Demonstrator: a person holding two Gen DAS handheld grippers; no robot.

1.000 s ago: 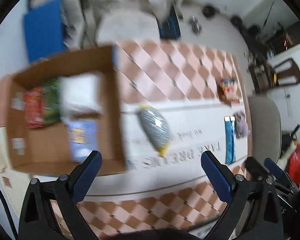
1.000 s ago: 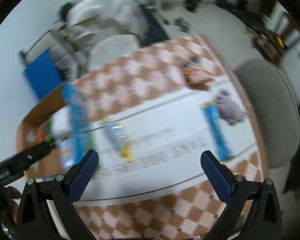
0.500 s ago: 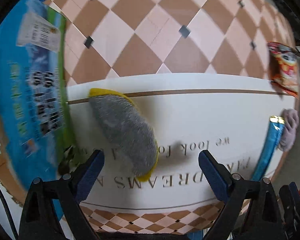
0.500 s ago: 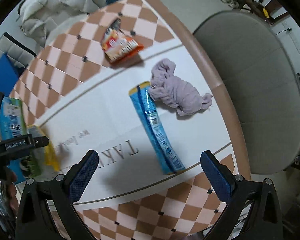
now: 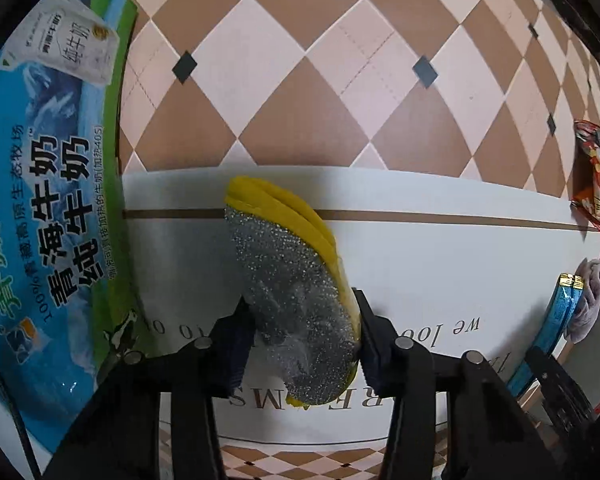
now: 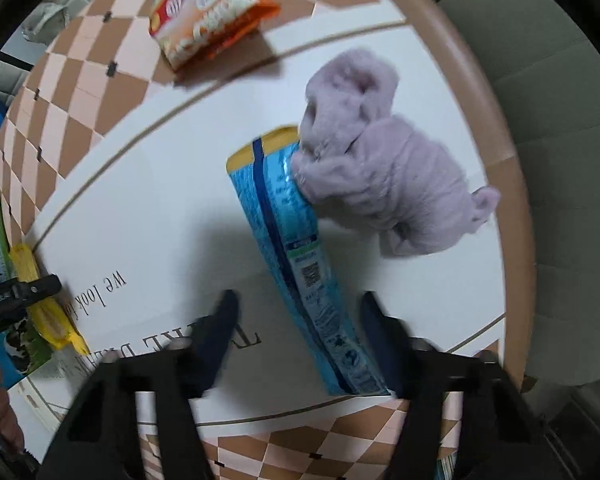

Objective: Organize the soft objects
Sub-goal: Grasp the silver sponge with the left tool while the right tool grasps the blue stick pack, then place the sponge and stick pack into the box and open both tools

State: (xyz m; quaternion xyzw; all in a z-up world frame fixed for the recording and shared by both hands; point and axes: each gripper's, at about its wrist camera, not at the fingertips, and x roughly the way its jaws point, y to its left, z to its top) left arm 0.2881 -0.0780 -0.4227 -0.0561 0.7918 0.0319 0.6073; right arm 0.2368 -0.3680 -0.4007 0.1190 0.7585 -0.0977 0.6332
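Left claw (image 5: 300,336) was clamped on the near end of the sponge (image 5: 288,280), silver mesh face up, yellow layers beneath, lying on the white strip of the desk (image 5: 440,264) just beside the blue milk carton (image 5: 48,208). Right claw (image 6: 298,334) stood apart, fingers straddling the lower part of the long blue packet (image 6: 296,256); contact could not be judged, the frame being blurred. A lilac plush toy (image 6: 384,172) touched the packet's upper end. An orange snack bag (image 6: 204,12) lay farther back.

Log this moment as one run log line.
left gripper: shut on sponge | right gripper: open around blue packet | plush toy: touching packet
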